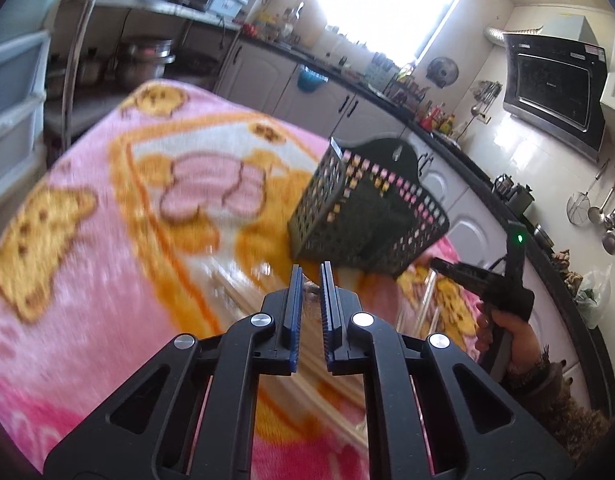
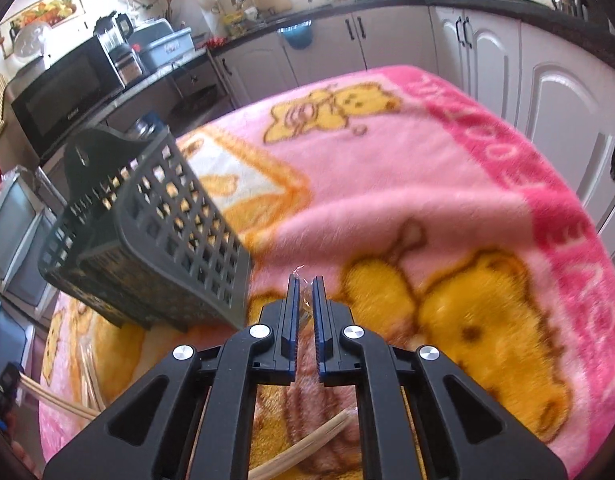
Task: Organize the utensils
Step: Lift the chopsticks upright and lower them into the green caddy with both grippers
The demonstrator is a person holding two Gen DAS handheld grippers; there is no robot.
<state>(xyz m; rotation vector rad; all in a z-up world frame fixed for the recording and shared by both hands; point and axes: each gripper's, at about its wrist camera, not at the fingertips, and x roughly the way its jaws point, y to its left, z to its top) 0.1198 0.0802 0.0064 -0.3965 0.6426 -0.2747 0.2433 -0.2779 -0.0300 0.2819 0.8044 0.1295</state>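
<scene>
A dark green perforated utensil basket [image 1: 363, 208] stands on the pink cartoon blanket [image 1: 107, 200]; it also shows in the right wrist view [image 2: 155, 236]. My left gripper [image 1: 310, 270] is nearly shut on wooden chopsticks [image 1: 251, 292] that run under its fingers, just in front of the basket. My right gripper [image 2: 305, 280] is nearly shut on a clear plastic wrapper [image 2: 305, 304], to the right of the basket. Chopsticks [image 2: 307, 444] lie below it. The right gripper also shows in the left wrist view [image 1: 439, 262], right of the basket.
The blanket [image 2: 427, 200] covers a table. Kitchen cabinets [image 2: 507, 64] and a dark counter [image 1: 467, 164] run behind it. A microwave [image 2: 63, 92] stands to the left. Ladles [image 1: 611, 216] hang on the wall at the right. More chopsticks [image 2: 55, 400] show at the left.
</scene>
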